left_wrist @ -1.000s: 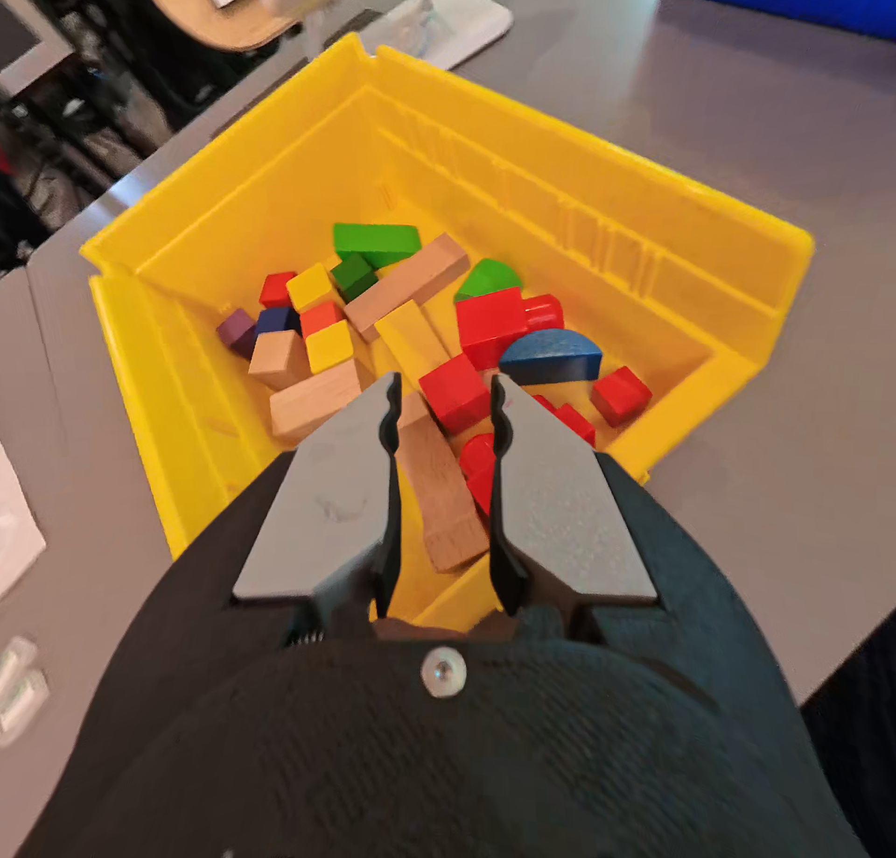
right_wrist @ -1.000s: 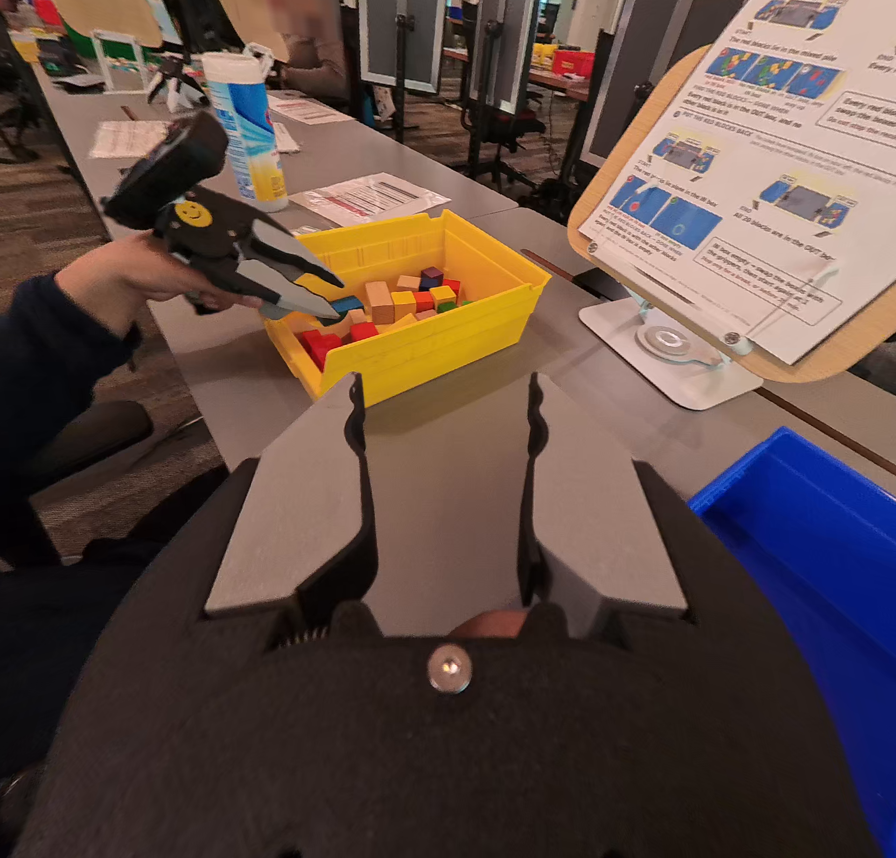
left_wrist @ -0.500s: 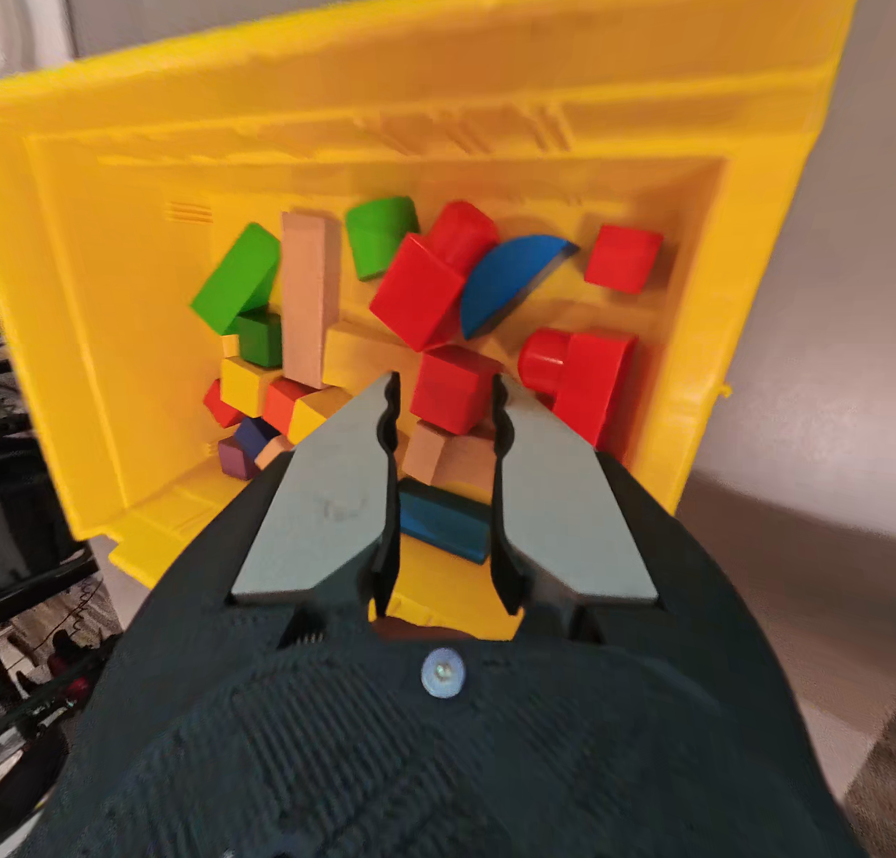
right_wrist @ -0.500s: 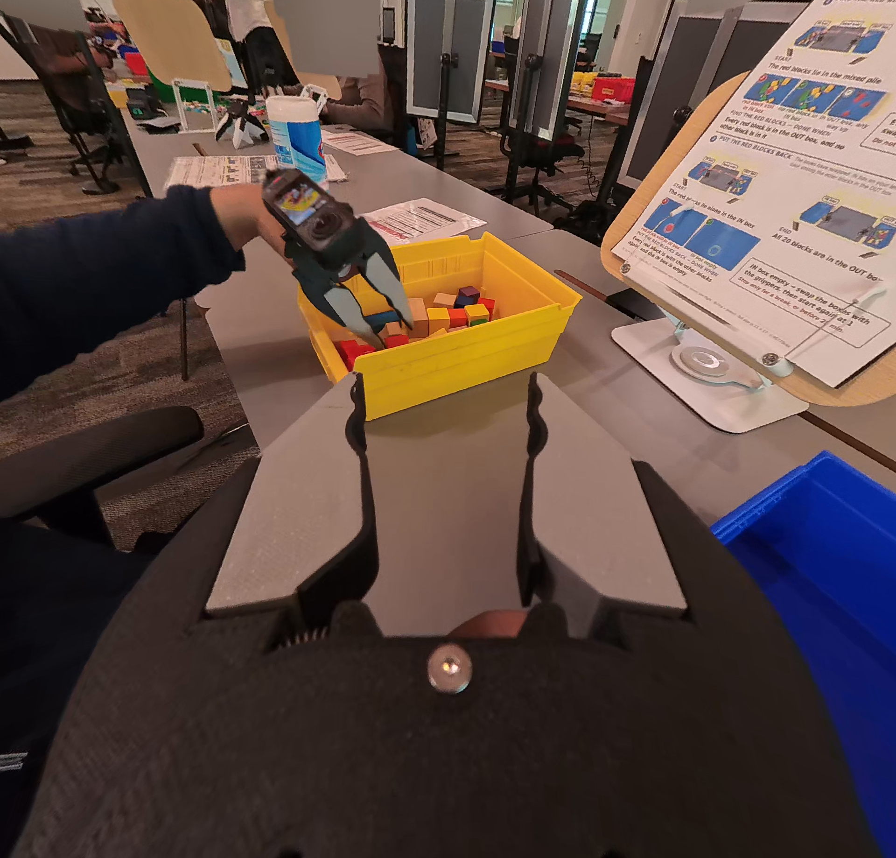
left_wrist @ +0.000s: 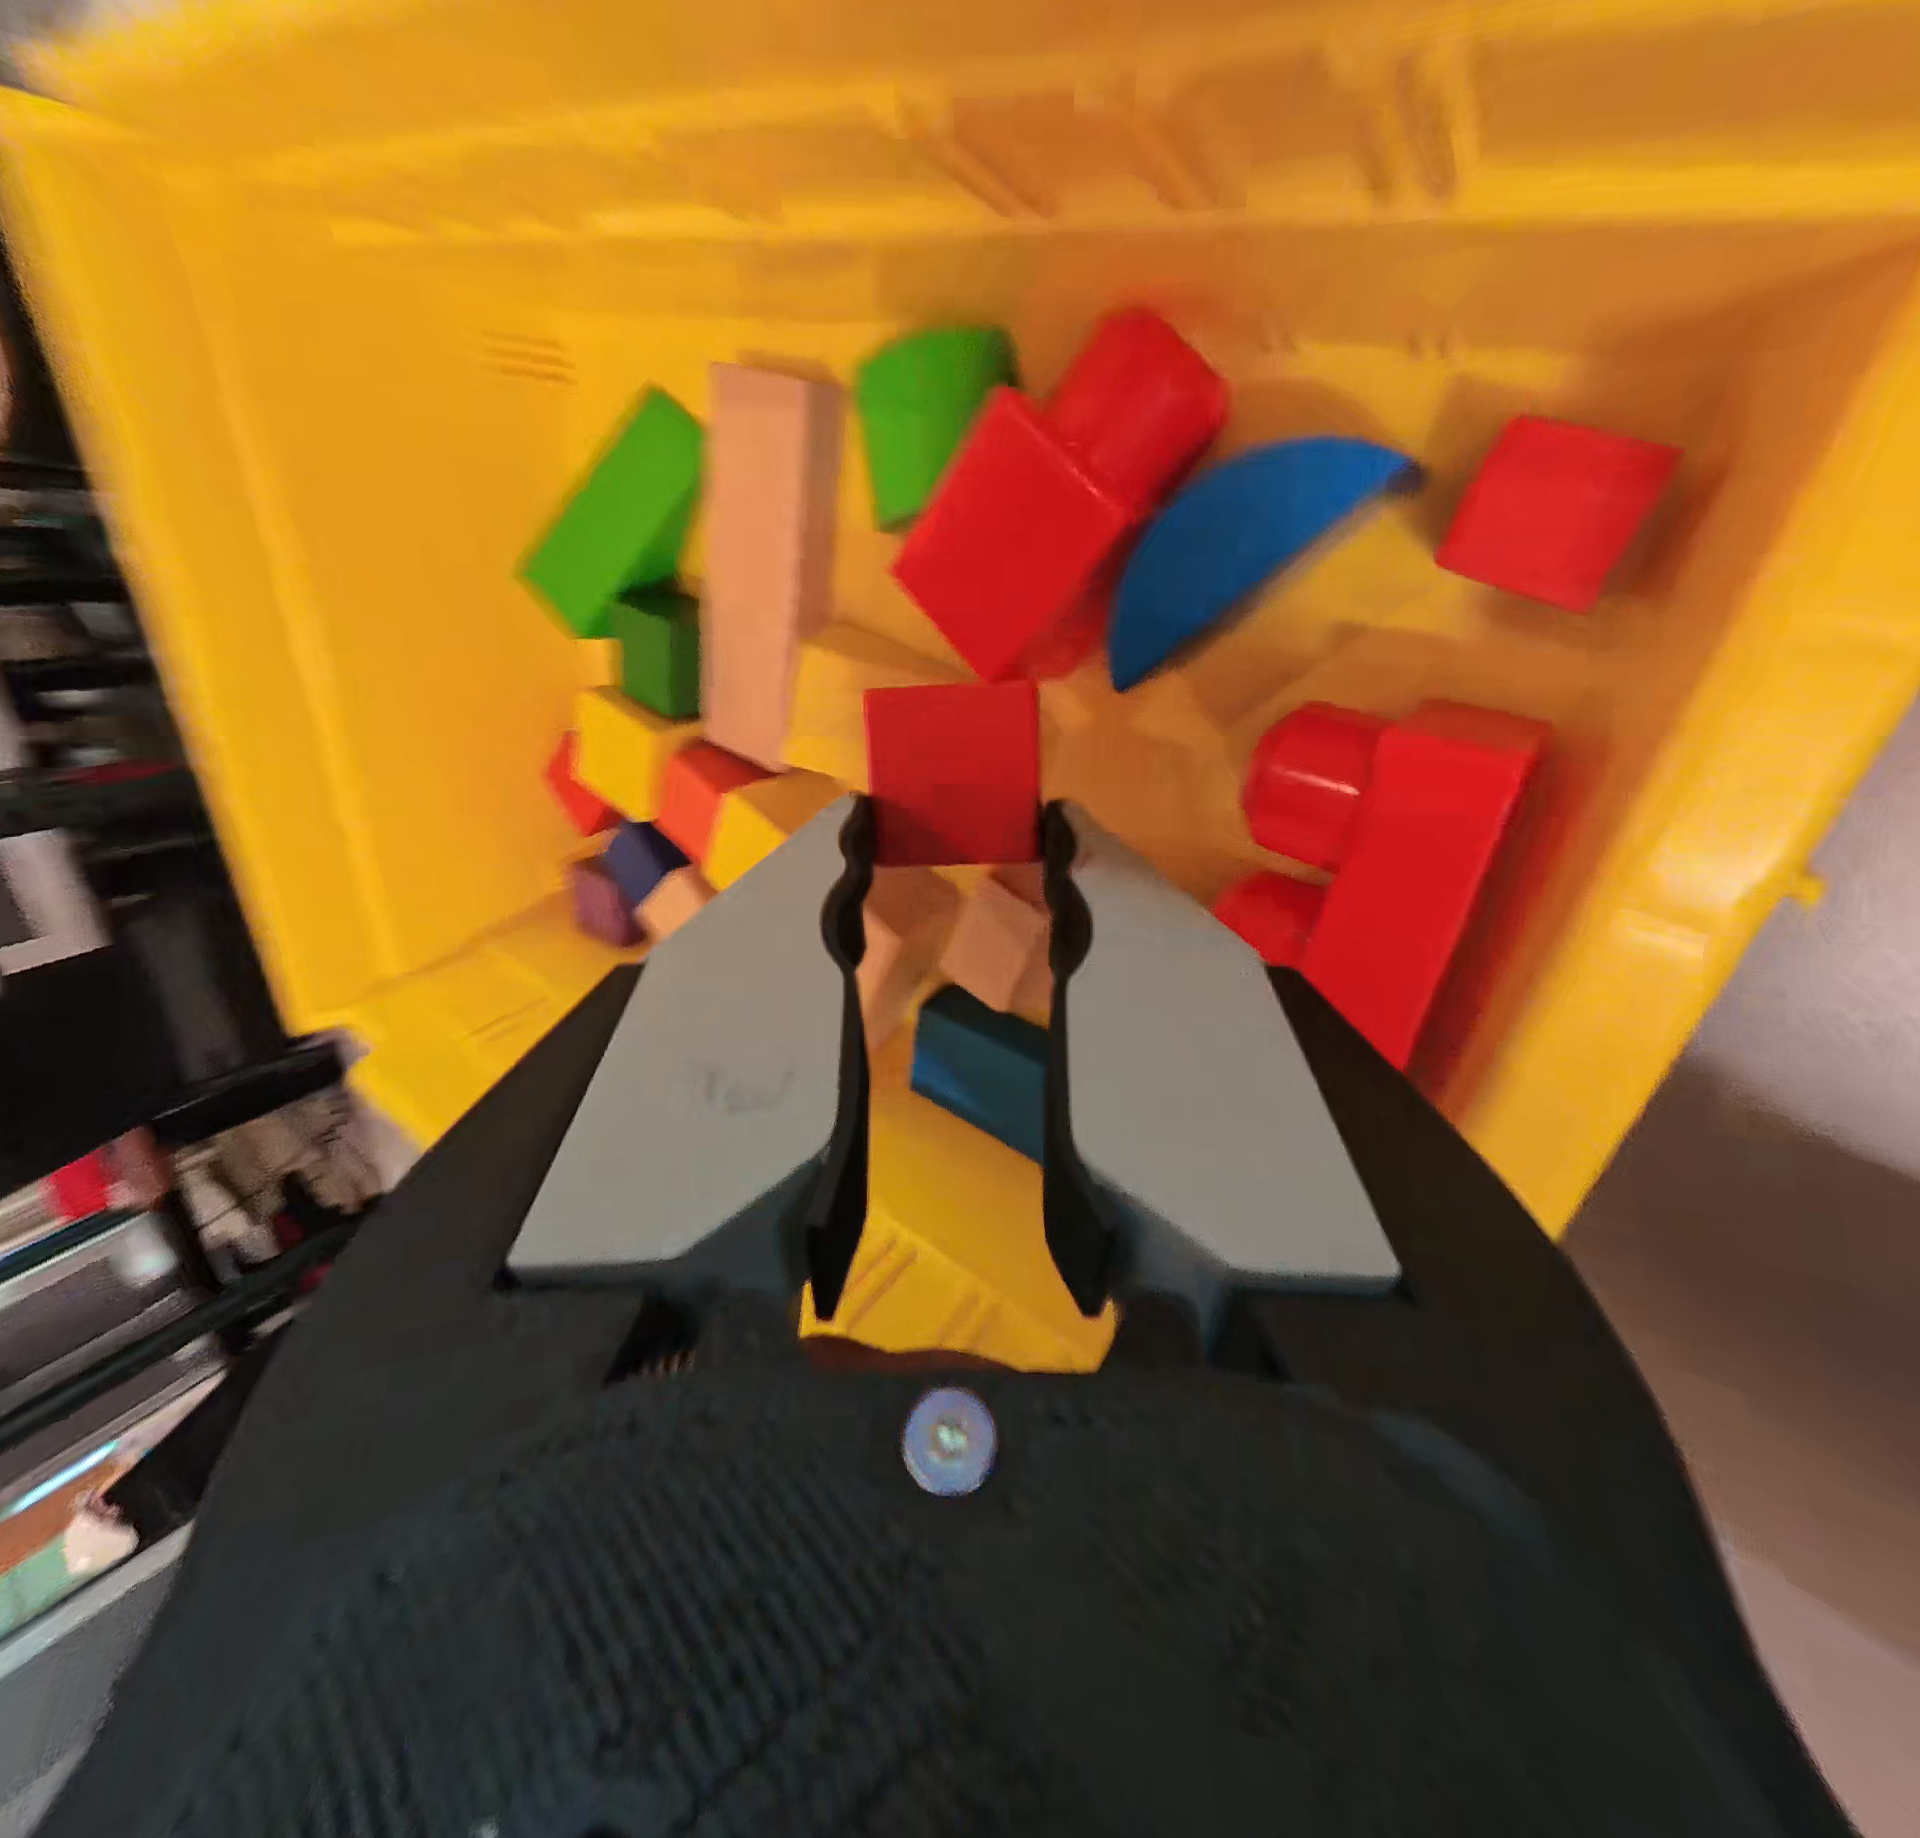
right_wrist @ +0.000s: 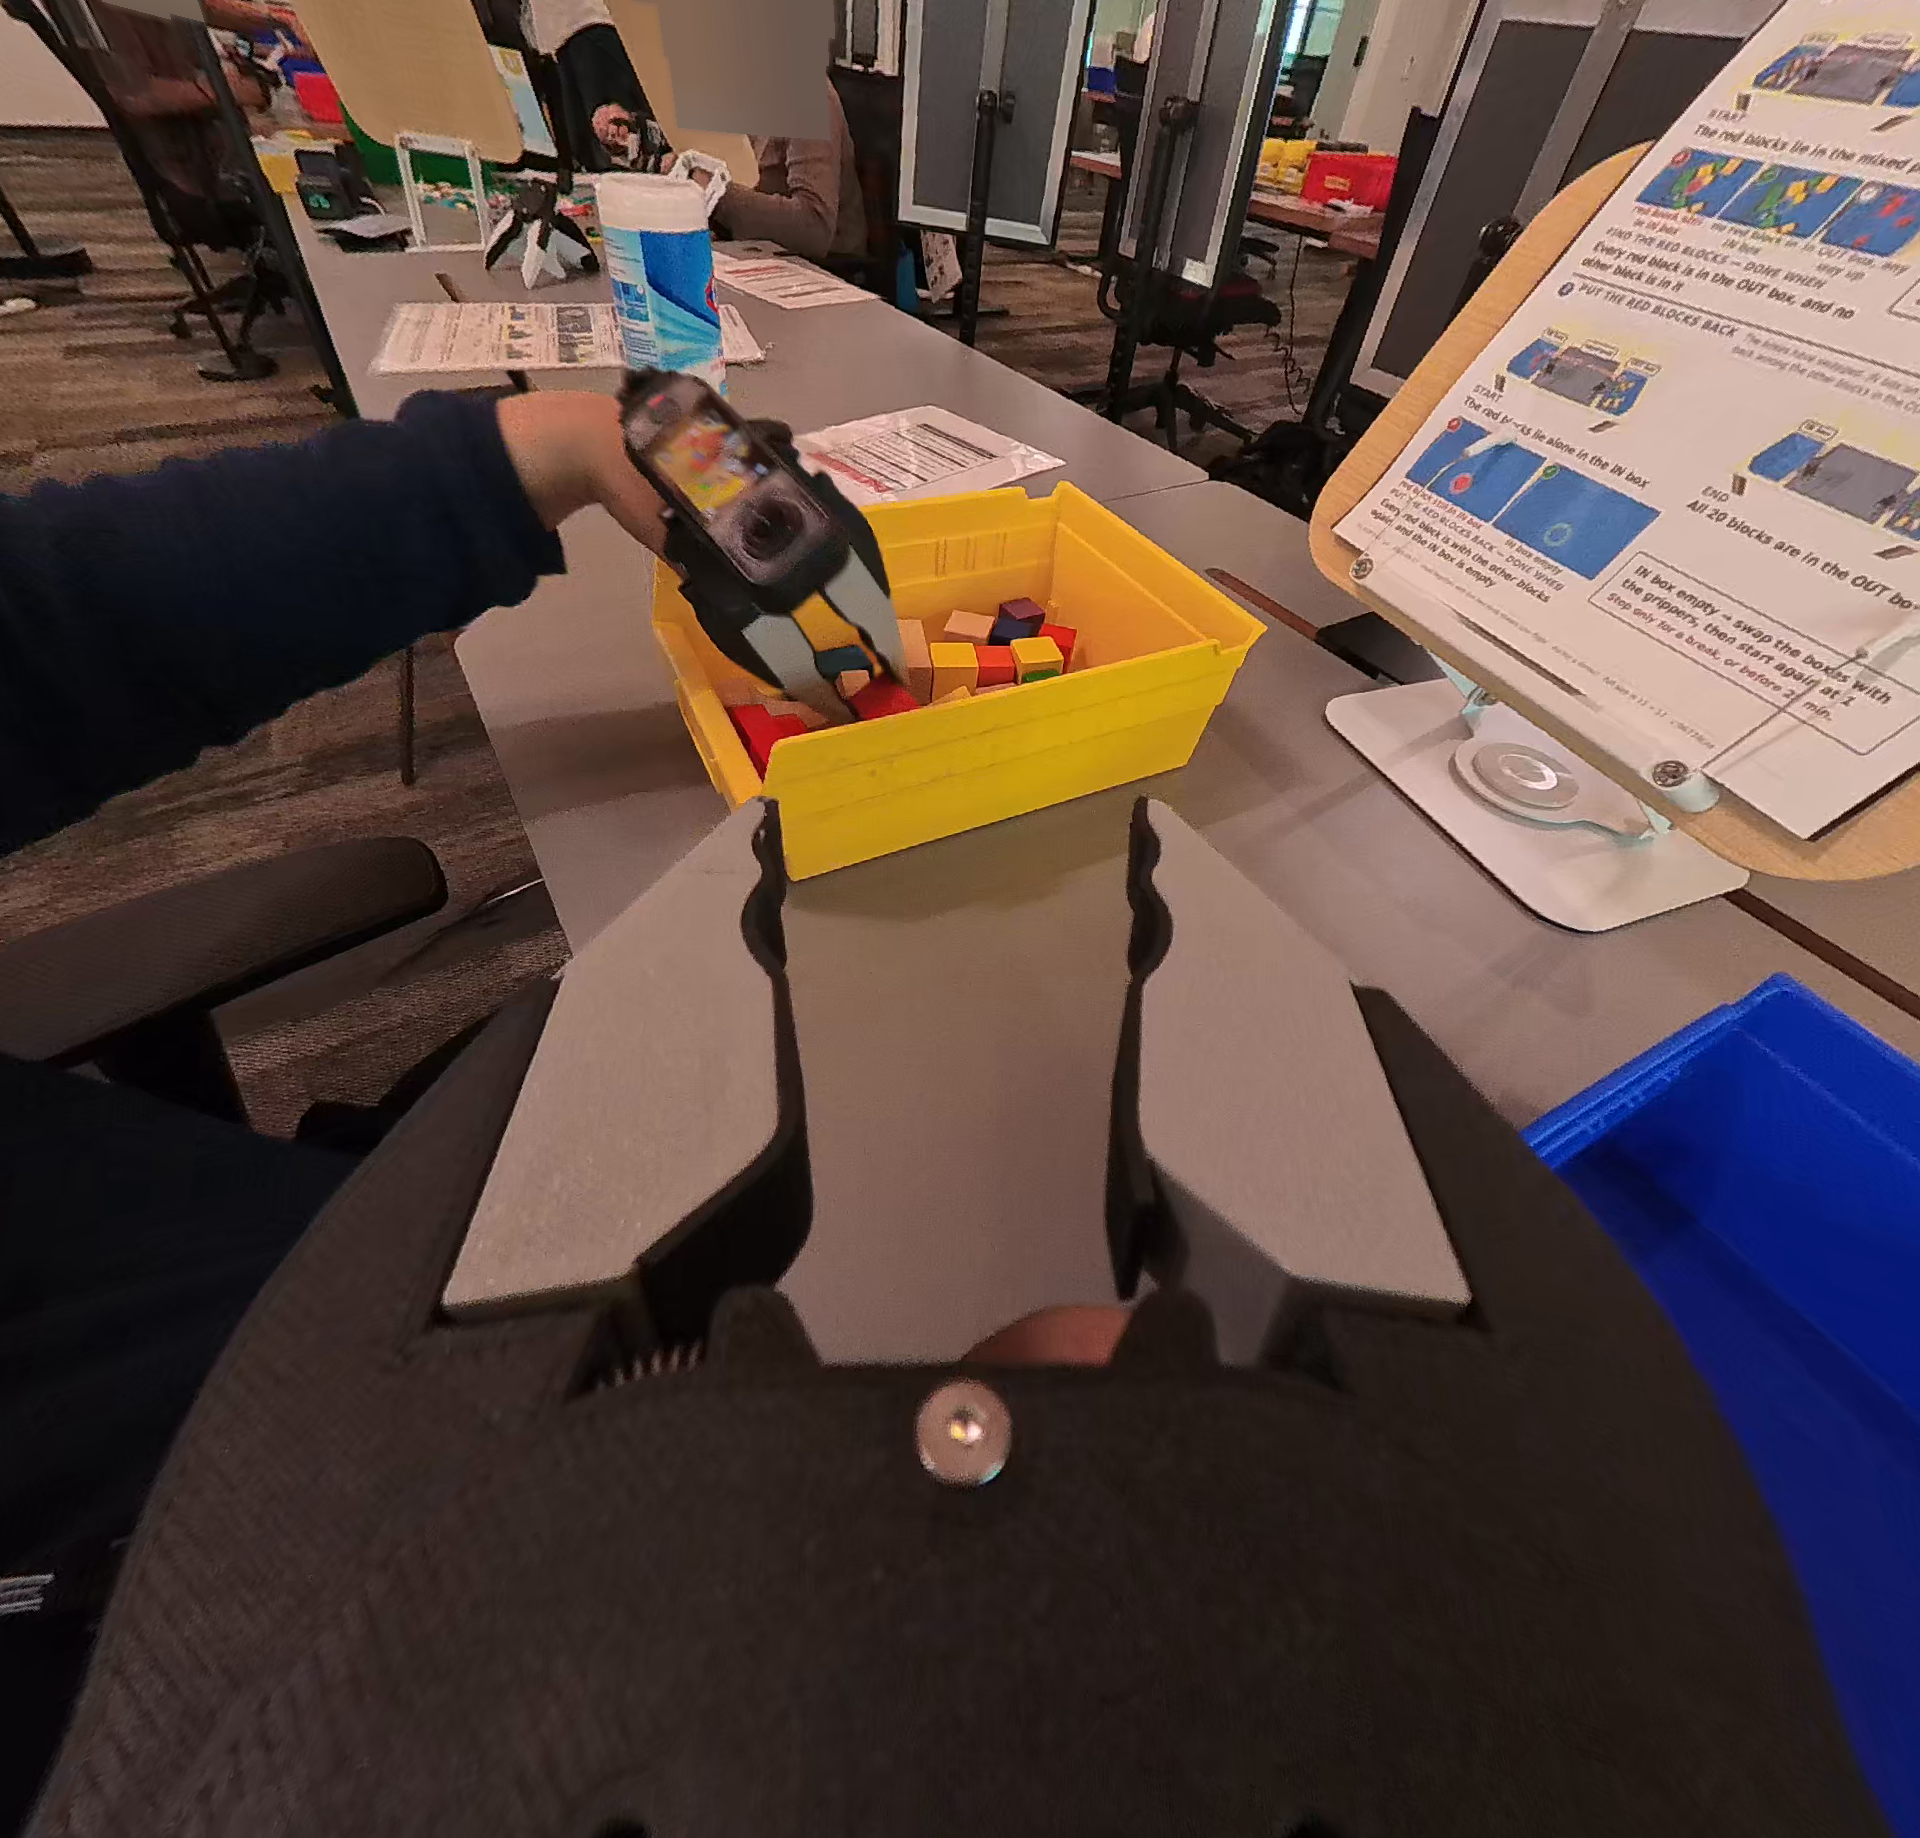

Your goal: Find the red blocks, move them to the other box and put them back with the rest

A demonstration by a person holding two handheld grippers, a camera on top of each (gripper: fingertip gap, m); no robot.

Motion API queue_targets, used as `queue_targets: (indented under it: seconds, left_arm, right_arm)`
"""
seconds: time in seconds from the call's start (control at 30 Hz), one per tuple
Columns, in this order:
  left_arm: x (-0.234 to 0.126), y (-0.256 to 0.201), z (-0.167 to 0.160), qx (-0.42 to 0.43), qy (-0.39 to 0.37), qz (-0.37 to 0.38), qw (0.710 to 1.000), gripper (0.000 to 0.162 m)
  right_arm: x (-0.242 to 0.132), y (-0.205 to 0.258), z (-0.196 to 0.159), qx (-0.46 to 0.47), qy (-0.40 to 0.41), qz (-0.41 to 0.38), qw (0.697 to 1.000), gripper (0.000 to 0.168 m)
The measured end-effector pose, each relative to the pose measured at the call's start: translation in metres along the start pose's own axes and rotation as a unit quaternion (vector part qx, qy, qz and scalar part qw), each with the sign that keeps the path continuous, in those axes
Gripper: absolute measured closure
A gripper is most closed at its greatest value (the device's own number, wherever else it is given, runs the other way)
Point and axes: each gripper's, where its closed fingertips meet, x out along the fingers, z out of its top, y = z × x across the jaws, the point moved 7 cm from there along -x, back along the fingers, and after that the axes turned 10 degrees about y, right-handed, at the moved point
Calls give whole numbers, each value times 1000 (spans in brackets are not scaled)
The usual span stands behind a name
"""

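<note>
In the left wrist view the yellow bin [left_wrist: 312, 438] holds several mixed wooden blocks. My left gripper [left_wrist: 951, 832] is down inside it, its fingertips pressed on the two sides of a red cube [left_wrist: 951, 765]. Other red blocks lie around it: a large one [left_wrist: 1013, 531], a cube [left_wrist: 1558, 510] at the right, and a block with a cylinder [left_wrist: 1423, 853]. The right wrist view shows the left gripper [right_wrist: 857, 692] in the yellow bin [right_wrist: 987, 760] with the red cube [right_wrist: 883, 699] at its tips. My right gripper [right_wrist: 951, 843] is open and empty above the grey table.
A blue box [right_wrist: 1766, 1217] stands at the right near my right gripper. An instruction board on a white stand [right_wrist: 1538, 780] is behind it. A wipes canister [right_wrist: 665, 282] and papers lie beyond the yellow bin. A chair [right_wrist: 208, 936] is at the left.
My left gripper swung over the yellow bin, came down onto the red cube and closed its fingertips on it. My right gripper stayed open and about where it was.
</note>
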Motion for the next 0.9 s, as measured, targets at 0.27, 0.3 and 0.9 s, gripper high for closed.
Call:
queue_targets:
  seconds: [0.27, 0.3, 0.9]
  left_arm:
    - [-116, -5, 29, -163, -211, 330, 906, 131]
    - [-130, -14, 39, -147, -245, 351, 892, 132]
    - [-158, -103, 121, 87, -299, 484, 818, 132]
  right_arm:
    - [24, 8, -3, 10, 23, 21, 999, 103]
    - [28, 11, -2, 11, 24, 25, 999, 103]
    - [69, 69, 4, -26, 29, 104, 994, 139]
